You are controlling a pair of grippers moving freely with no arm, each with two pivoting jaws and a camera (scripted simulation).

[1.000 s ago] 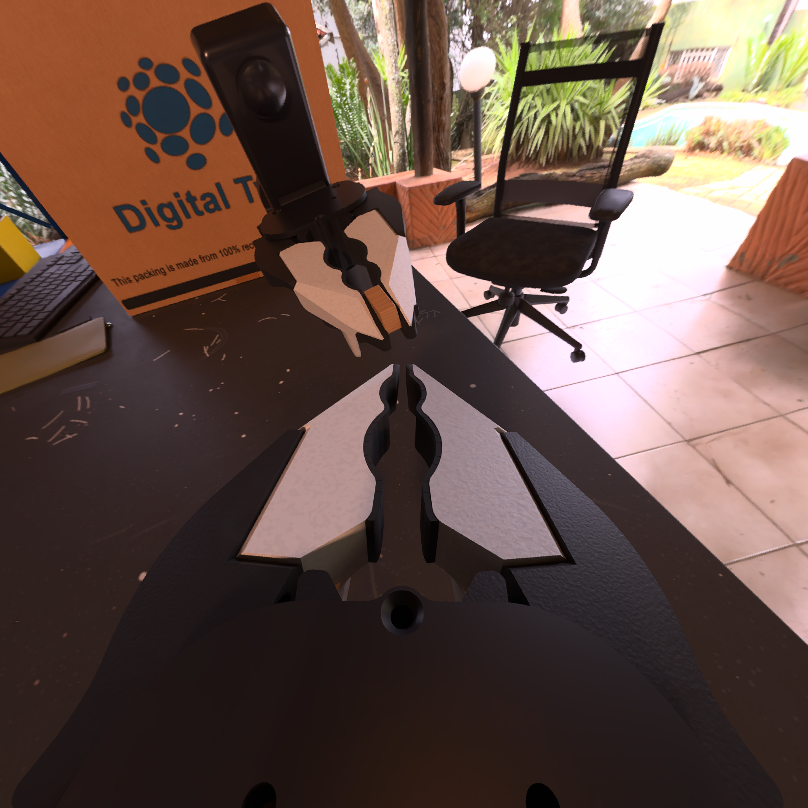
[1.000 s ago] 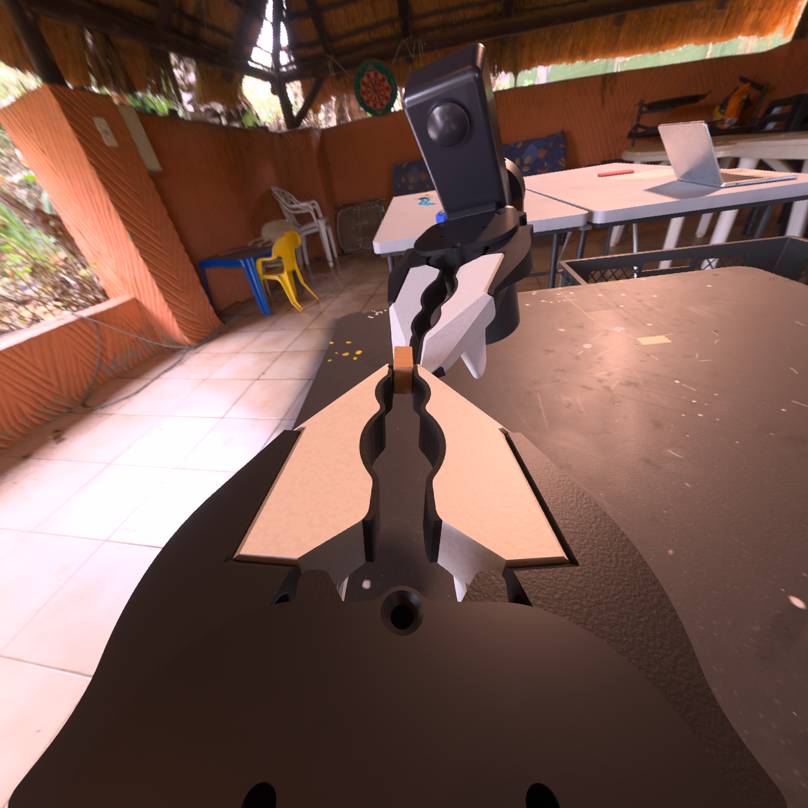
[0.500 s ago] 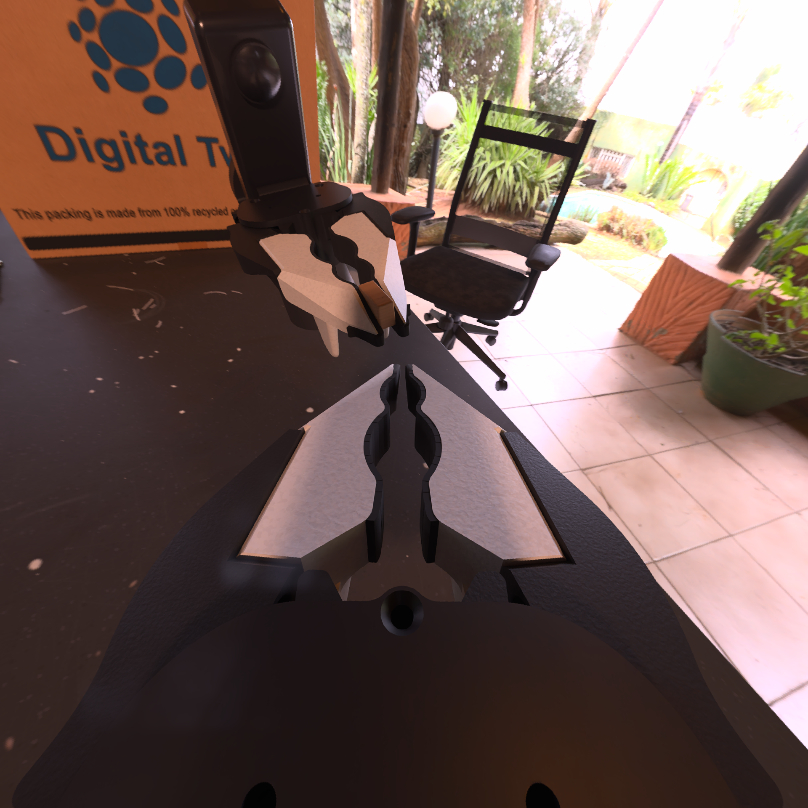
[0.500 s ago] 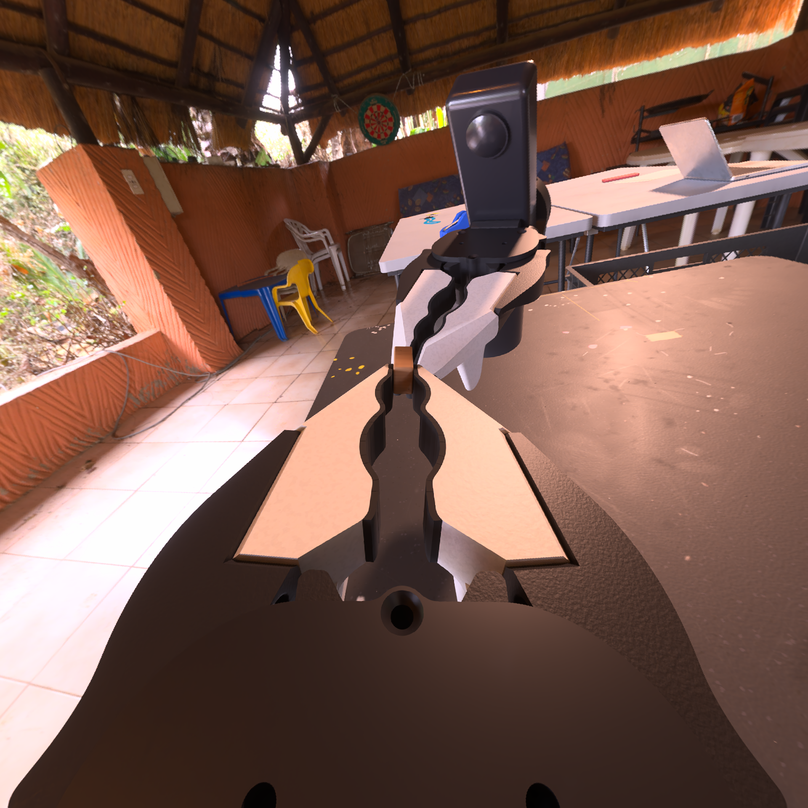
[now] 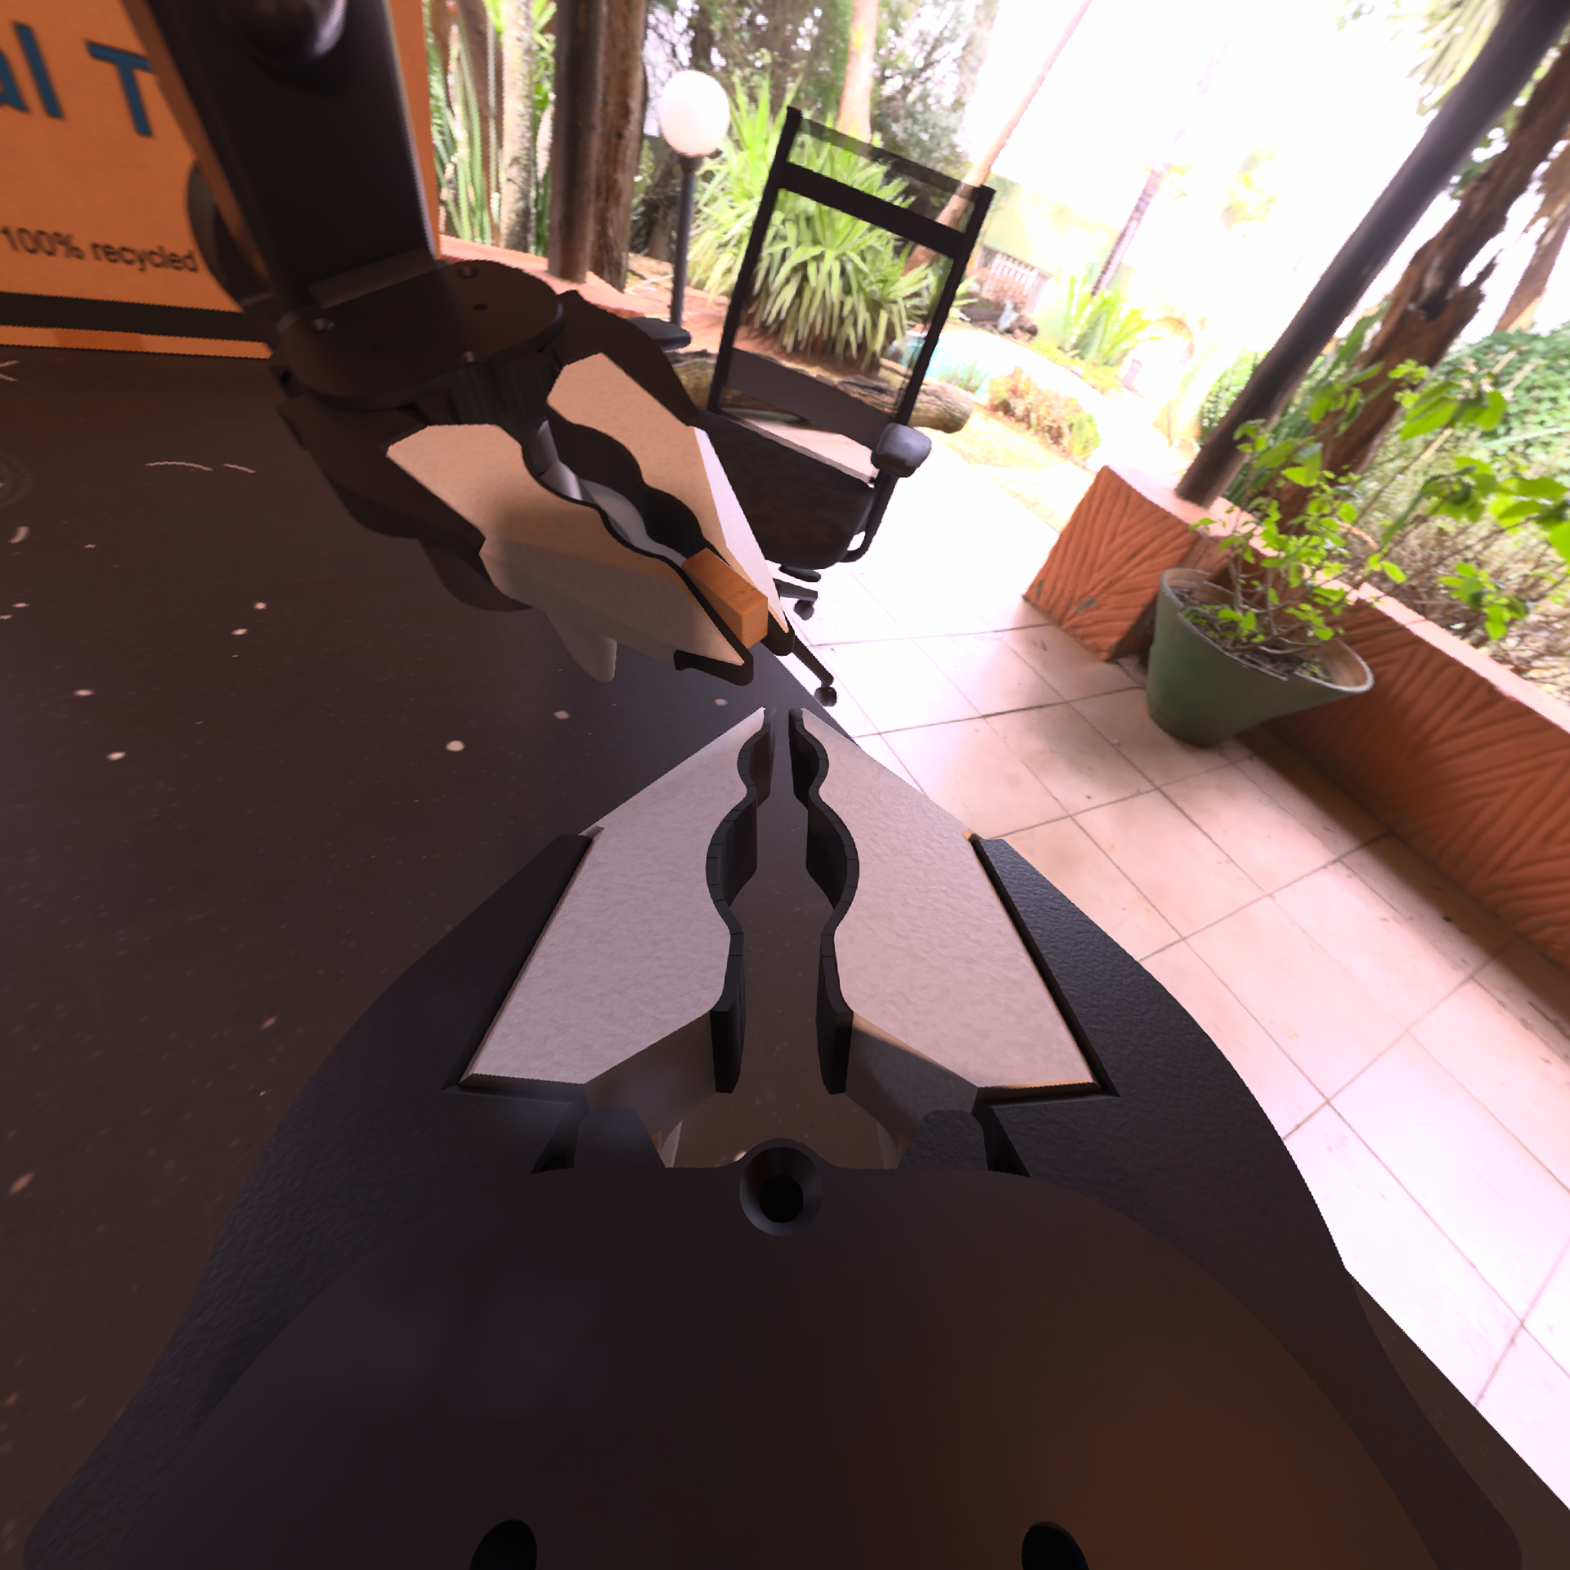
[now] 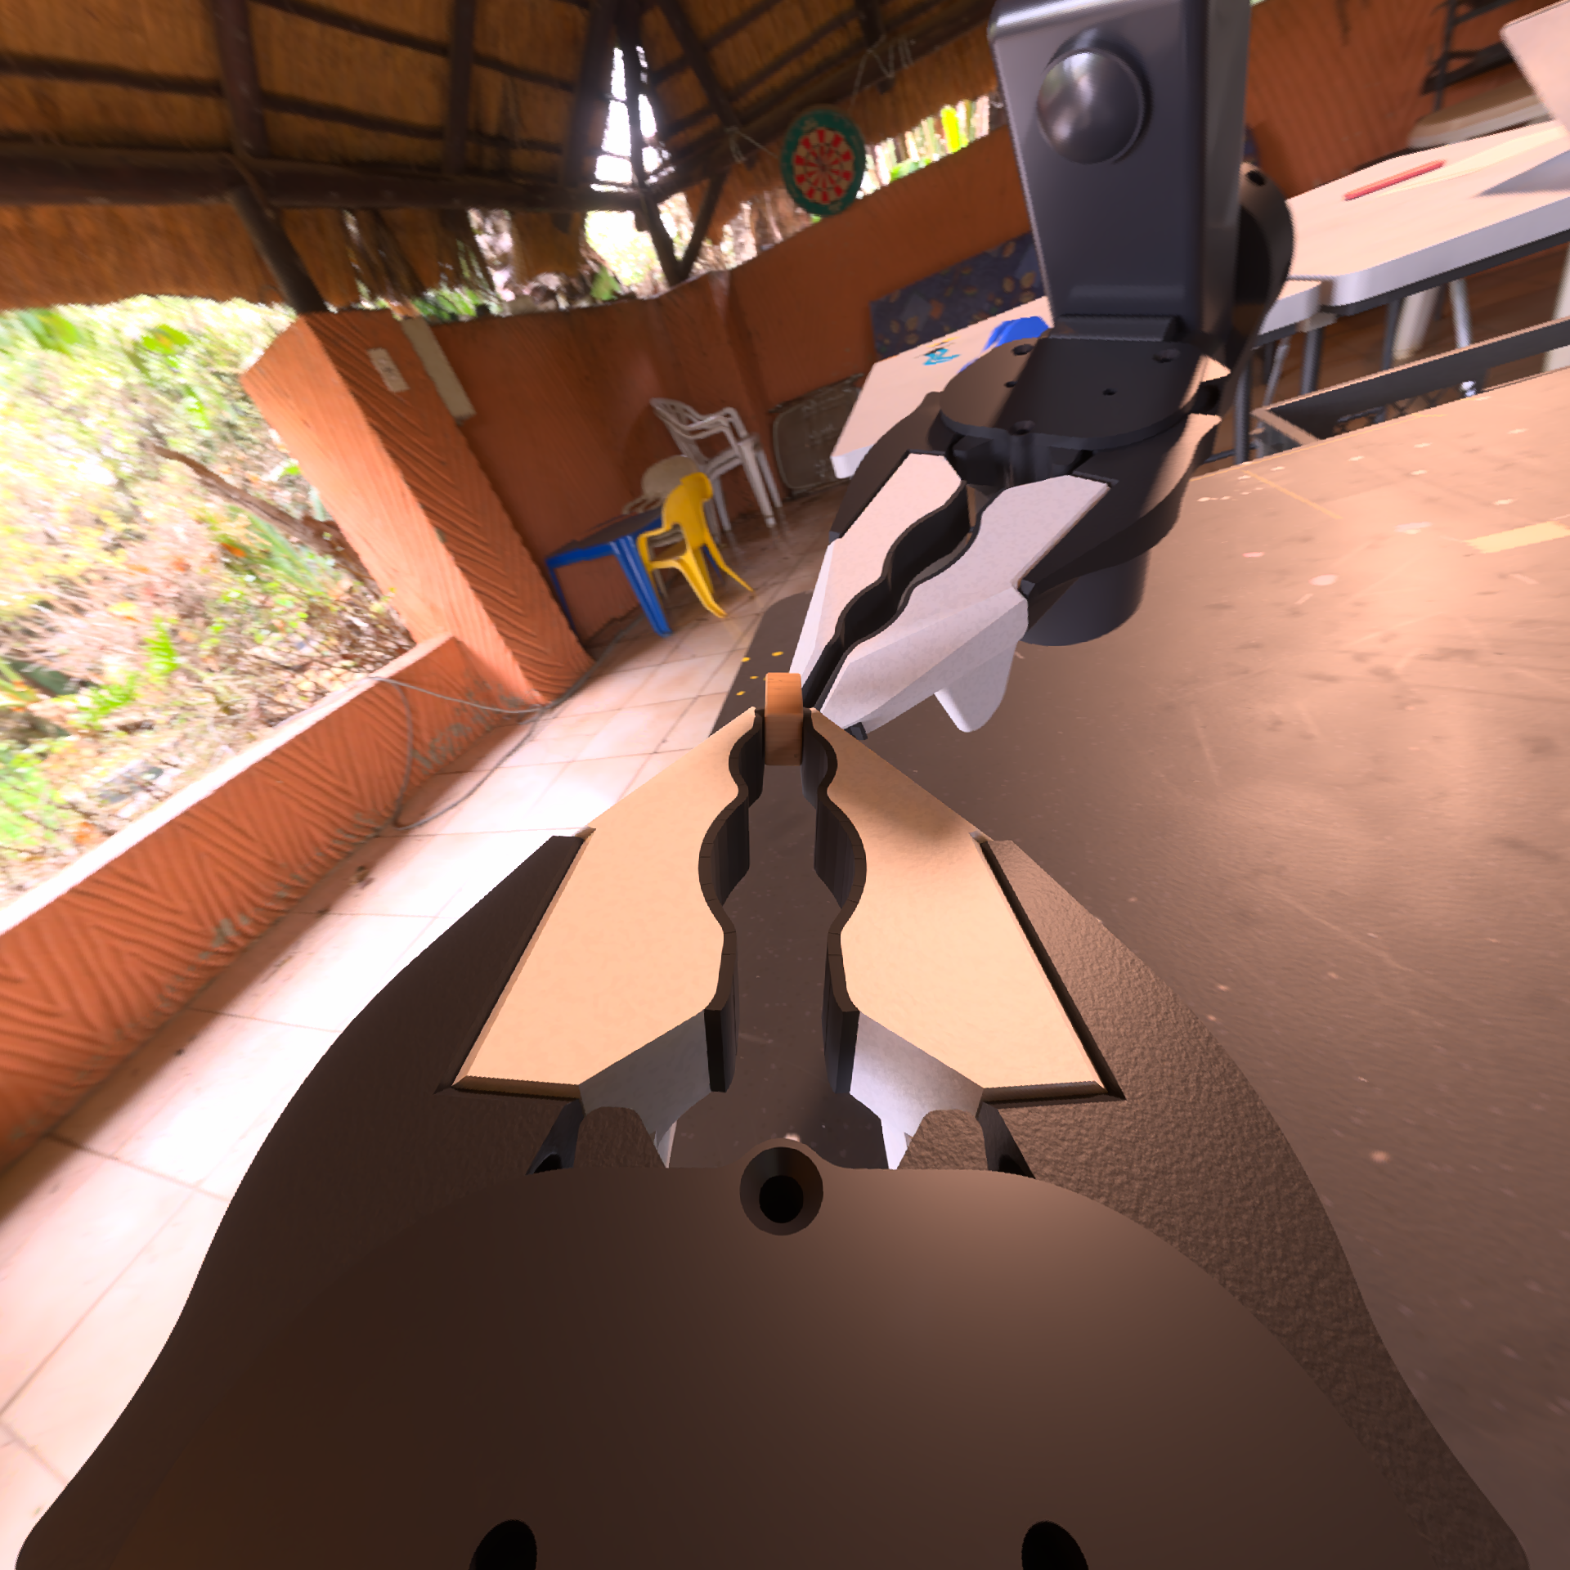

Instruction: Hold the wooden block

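Note:
The small wooden block (image 6: 783,722) is pinched between the fingertips of my right gripper (image 6: 783,722), which is shut on it above the dark table (image 6: 1274,807). In the left wrist view the block (image 5: 726,595) sticks out of the right gripper (image 5: 748,633) at upper left, held clear of the table (image 5: 212,807). My left gripper (image 5: 778,718) is shut with only a thin slit and nothing in it, its tips just below the block. It also shows in the right wrist view (image 6: 828,701), tips just right of the block.
The table's edge runs diagonally, with tiled floor beyond. An orange cardboard box (image 5: 85,170) stands at the table's back. An office chair (image 5: 833,425) and a potted plant (image 5: 1249,671) are on the floor. A black cylinder (image 6: 1096,603) stands behind the left gripper.
The two grippers have drawn closer and both views have rolled. Each gripper looms larger in the other's view. The block stays in the right gripper; the left gripper stays shut.

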